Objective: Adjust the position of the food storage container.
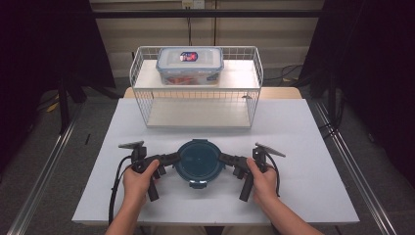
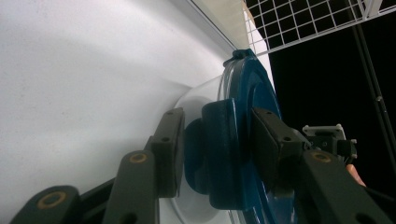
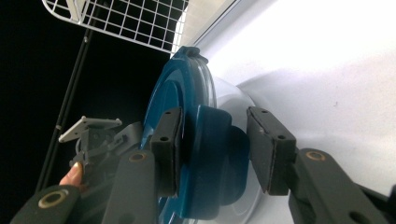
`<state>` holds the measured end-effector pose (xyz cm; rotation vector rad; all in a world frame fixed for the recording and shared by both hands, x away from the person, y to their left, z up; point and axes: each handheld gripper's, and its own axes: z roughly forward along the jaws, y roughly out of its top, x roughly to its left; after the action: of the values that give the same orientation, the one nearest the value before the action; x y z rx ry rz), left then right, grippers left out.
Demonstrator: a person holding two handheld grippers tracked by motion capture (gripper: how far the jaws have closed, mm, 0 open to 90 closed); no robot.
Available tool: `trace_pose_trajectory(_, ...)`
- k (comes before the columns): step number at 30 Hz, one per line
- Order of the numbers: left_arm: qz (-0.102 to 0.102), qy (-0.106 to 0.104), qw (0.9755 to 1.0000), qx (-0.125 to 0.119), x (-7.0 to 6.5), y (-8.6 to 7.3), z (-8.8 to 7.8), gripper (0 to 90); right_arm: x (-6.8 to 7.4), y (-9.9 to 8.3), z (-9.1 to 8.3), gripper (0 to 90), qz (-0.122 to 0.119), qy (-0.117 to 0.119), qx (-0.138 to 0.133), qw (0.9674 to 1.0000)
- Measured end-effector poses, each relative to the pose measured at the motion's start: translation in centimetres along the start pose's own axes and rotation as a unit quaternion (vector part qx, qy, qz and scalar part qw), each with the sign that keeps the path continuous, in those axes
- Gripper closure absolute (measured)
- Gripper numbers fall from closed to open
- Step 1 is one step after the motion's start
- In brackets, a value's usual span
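In the high view, a round container with a dark blue plastic lid (image 1: 197,160) stands on the white table (image 1: 313,161), a little below the centre of the frame, between the two hands. The left gripper (image 1: 169,159) reaches it from the left side of the picture and the right gripper (image 1: 226,158) from the right side, each one held by a hand (image 1: 138,180) that comes in from the bottom edge. In the left gripper view, the two black jaws stand on both sides of a blue latch flap (image 2: 224,154) at the rim of the lid; the left pad seems to touch the flap and the right pad lies against the lid, so this gripper is clamped on the flap. In the right gripper view, the left pad presses on the lid near another blue latch flap (image 3: 210,158), but a small gap shows between this flap and the right pad, so here the jaws are around the flap and not fully pressing on it. In the upper middle of the high view stands a white wire shelf rack (image 1: 142,73), well apart from the round container, and on its top board rests a rectangular clear plastic box with a bluish lid (image 1: 190,63).
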<state>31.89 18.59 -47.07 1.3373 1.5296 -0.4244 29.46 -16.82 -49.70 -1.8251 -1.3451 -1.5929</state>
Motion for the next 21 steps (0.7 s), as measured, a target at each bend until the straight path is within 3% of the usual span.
trace_pose_trajectory(3, 0.004, 0.004, 1.0, -0.003, -0.4, 0.0, -0.2, 57.1, 0.0, -0.1, 0.0, 58.3, 0.012, 0.004, -0.005, 0.9999)
trace_pose_trajectory(7, 0.008, 0.004, 0.9997, -0.024, -0.9, 0.2, -0.5, 57.2, 0.2, -0.1, 0.1, 58.2, 0.011, 0.012, -0.009, 0.9998)
trace_pose_trajectory(12, 0.018, 0.002, 0.9993, -0.033, -1.4, 0.4, -1.1, 57.3, 0.9, -0.2, 0.3, 58.3, 0.016, 0.024, -0.011, 0.9995)
trace_pose_trajectory(17, 0.019, -0.006, 0.9989, -0.042, -2.1, 0.8, -1.4, 57.4, 1.6, 0.2, 0.1, 58.3, 0.0, 0.028, -0.02, 0.9994)
trace_pose_trajectory(21, 0.024, -0.004, 0.9985, -0.048, -2.8, 1.1, -1.6, 57.5, 2.2, 0.6, 0.1, 58.3, 0.004, 0.034, -0.024, 0.9991)
